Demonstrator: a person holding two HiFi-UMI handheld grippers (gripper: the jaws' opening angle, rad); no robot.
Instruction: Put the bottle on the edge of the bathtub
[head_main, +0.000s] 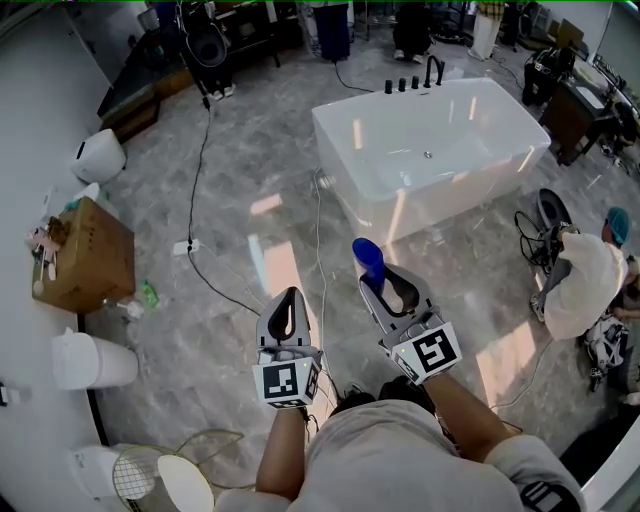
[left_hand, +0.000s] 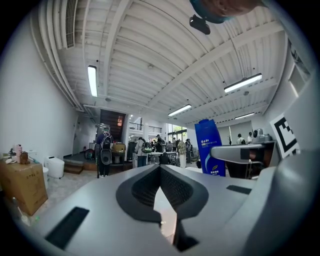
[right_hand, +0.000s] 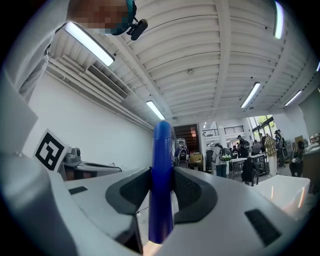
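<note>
A blue bottle (head_main: 368, 262) stands upright between the jaws of my right gripper (head_main: 385, 280), which is shut on it; in the right gripper view the bottle (right_hand: 161, 180) fills the gap between the dark pads. My left gripper (head_main: 289, 312) is shut and holds nothing, level with the right one and to its left. In the left gripper view the blue bottle (left_hand: 209, 148) shows at the right, with its label facing the camera. The white bathtub (head_main: 520, 125) stands ahead on the marble floor, well beyond both grippers; its near corner (right_hand: 286, 192) appears low at the right of the right gripper view.
A black faucet set (head_main: 414, 78) sits on the tub's far rim. A cable (head_main: 199, 190) runs over the floor at the left. A cardboard box (head_main: 85, 255) and white bins (head_main: 92, 360) line the left wall. A crouching person (head_main: 585, 282) is at the right by the tub.
</note>
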